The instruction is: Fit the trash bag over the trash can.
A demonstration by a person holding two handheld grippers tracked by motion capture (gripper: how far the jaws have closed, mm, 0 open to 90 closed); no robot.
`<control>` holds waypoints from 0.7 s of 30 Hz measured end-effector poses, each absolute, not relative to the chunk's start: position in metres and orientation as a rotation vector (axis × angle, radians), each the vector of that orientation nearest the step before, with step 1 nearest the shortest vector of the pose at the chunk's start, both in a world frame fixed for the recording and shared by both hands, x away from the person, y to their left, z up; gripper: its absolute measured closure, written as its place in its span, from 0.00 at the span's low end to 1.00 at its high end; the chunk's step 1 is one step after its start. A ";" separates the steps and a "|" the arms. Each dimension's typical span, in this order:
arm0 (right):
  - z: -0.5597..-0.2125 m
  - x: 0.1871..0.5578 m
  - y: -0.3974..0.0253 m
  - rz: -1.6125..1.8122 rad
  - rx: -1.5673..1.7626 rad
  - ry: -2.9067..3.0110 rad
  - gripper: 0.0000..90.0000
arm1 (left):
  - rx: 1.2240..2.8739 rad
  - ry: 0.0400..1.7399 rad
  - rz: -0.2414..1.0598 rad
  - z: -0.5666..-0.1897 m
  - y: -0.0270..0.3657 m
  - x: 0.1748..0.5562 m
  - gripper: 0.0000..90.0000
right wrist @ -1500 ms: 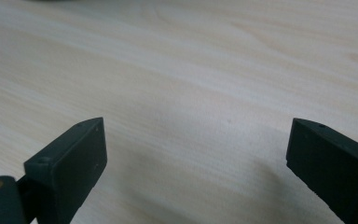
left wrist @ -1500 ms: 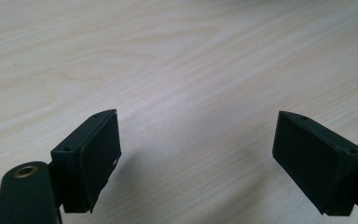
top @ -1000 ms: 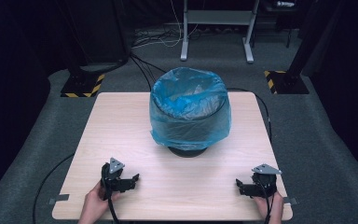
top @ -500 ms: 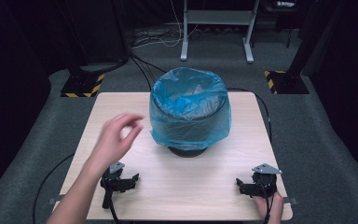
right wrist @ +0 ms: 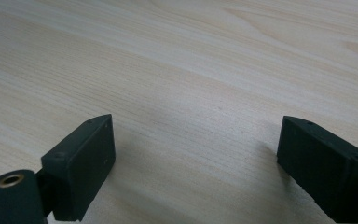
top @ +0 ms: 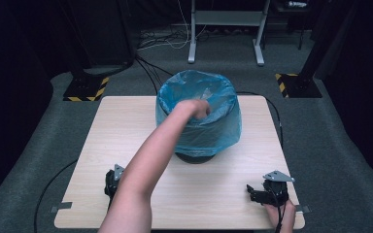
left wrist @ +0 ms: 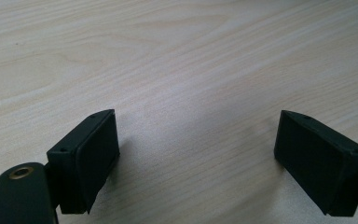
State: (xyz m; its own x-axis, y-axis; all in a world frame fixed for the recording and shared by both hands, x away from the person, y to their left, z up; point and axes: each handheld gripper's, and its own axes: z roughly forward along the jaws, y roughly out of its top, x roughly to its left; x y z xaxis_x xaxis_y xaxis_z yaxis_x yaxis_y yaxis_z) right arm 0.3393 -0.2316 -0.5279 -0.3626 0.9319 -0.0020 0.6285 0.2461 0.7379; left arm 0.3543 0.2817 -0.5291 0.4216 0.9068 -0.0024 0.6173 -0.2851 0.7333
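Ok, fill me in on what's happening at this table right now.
A person's bare left hand reaches across the table to the rim of a bin lined with a blue plastic bag, touching the bag at its top edge. The left gripper lies on the table near the front edge, its jaws wide open with nothing between them. The right gripper rests on the table in the person's right hand, jaws open and empty too.
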 end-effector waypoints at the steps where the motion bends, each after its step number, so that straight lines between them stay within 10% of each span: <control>1: -0.528 0.339 -0.232 0.916 1.420 2.081 0.12 | 2.013 1.285 0.558 -0.529 0.282 0.354 0.15; 21: -0.528 0.339 -0.231 0.921 1.407 2.088 0.14 | 2.014 1.284 0.558 -0.529 0.282 0.354 0.15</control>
State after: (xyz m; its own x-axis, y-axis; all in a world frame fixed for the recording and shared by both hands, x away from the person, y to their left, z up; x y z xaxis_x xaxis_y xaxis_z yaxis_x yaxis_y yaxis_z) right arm 0.3387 -0.2313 -0.5278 -0.3738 0.9275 -0.0042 0.6221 0.2541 0.7405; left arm 0.3543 0.2817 -0.5290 0.4227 0.9063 -0.0018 0.6173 -0.2865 0.7327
